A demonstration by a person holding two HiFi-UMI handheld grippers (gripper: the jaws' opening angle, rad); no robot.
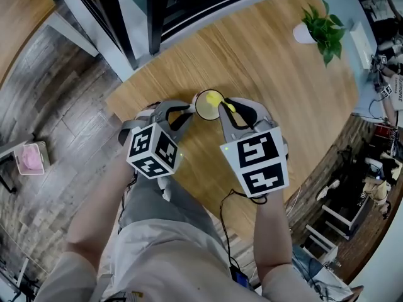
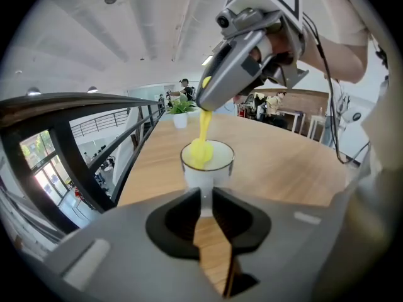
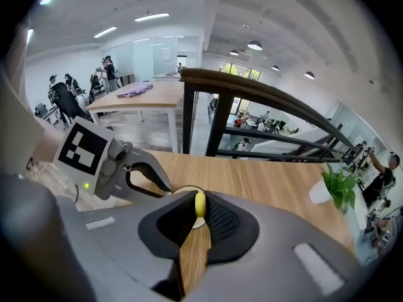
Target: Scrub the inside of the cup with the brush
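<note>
A white cup (image 1: 203, 107) stands on the wooden table (image 1: 283, 93) just ahead of both grippers. My left gripper (image 1: 191, 109) is shut on the cup's near side; in the left gripper view a thin white part of the cup (image 2: 208, 172) sits pinched between the pads at my left gripper (image 2: 206, 195). The yellow brush (image 2: 201, 146) reaches down into the cup from above, its round head inside the rim. My right gripper (image 1: 227, 106) is shut on the brush's handle (image 3: 200, 204), which shows between its pads at my right gripper (image 3: 200, 200), with the cup's rim (image 3: 184, 190) just behind.
A potted green plant (image 1: 322, 27) in a white pot stands at the table's far right. A dark railing (image 3: 264, 96) runs along the table's far side. People stand in the room beyond. The table's near edge lies by my legs.
</note>
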